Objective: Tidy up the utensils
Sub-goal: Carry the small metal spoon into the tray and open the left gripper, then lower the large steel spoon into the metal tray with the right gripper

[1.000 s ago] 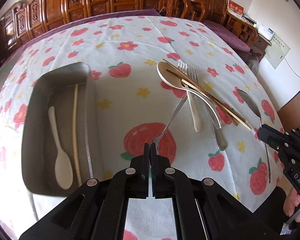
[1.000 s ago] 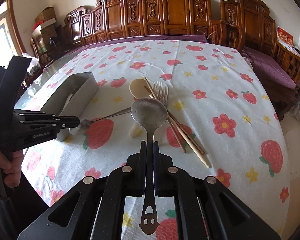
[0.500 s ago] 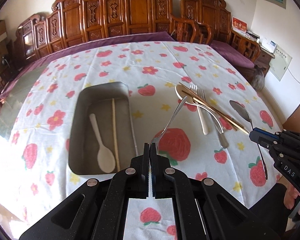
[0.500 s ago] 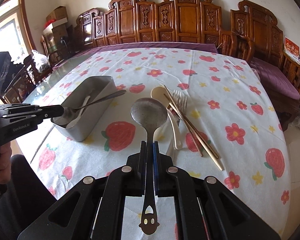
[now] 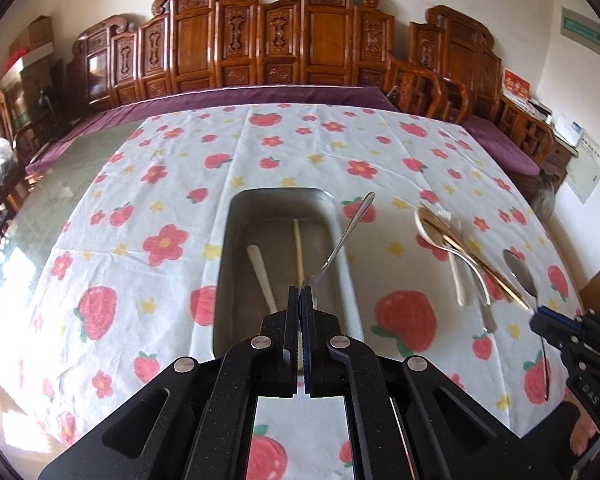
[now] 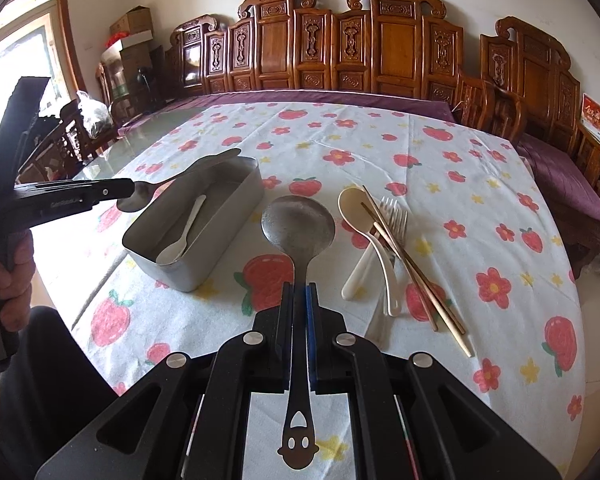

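Spoon (image 5: pixel 340 240): your left claw (image 5: pixel 300 300) pinches only its bowl; handle could clip tray (image 5: pixel 236 208) rim.
Ladle (image 6: pixel 299 232): right claw (image 6: pixel 299 300) clamped mid-handle; may swivel.

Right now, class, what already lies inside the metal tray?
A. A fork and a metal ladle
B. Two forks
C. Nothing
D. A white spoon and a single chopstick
D: the left wrist view shows a white spoon and a single chopstick lying on the floor of the metal tray.

Black gripper (image 5: pixel 300 300), silver screws
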`<state>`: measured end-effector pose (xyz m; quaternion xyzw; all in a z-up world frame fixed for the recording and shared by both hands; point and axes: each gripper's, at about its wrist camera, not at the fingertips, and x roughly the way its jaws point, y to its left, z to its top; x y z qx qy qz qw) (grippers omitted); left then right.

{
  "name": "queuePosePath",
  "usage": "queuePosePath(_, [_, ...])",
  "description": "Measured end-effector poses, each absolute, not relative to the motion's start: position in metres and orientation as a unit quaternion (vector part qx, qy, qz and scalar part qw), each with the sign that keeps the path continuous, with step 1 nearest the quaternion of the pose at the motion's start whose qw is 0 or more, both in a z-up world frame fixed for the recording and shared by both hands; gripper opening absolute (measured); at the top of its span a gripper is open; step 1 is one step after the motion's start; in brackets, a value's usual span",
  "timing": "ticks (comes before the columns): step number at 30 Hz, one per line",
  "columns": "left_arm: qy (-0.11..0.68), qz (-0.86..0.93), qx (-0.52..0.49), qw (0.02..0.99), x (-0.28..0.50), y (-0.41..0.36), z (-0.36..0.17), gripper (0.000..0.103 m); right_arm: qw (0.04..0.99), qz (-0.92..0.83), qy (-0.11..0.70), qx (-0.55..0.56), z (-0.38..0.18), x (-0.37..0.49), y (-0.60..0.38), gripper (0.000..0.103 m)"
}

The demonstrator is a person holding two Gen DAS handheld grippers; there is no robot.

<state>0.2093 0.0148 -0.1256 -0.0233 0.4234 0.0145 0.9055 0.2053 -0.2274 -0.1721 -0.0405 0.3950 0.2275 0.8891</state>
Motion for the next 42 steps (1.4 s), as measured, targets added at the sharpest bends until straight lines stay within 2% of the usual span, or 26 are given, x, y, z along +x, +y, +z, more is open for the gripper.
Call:
queuePosePath(11, [0.455,0.072,-0.047,0.886,0.252,0.059,-0.162,0.000,0.883,0.237,0.404,-0.036,-0.178,0.224,-0.192,0.007])
queuePosePath(25, [0.488,0.067,-0.024,0.870,0.273,0.047,-0.190,0.001,0.881,0.242,0.406,-0.035,-0.174,0.237,-0.169,0.007])
queuePosePath(33, [0.495,0.033,-0.025,0.868,0.272,0.045,-0.188,0.003,0.879,0.245,0.408,-0.040,-0.175,0.240,-0.159,0.007])
queuePosePath(37, [0.480,0.019,-0.027,0.877,0.264,0.049,-0.177,0.012,0.878,0.250,0.406,-0.044,-0.174,0.243,-0.149,0.007])
queuePosePath(42, [0.461,0.006,-0.027,0.887,0.251,0.060,-0.158,0.012,0.876,0.256,0.406,-0.045,-0.172,0.250,-0.132,0.007])
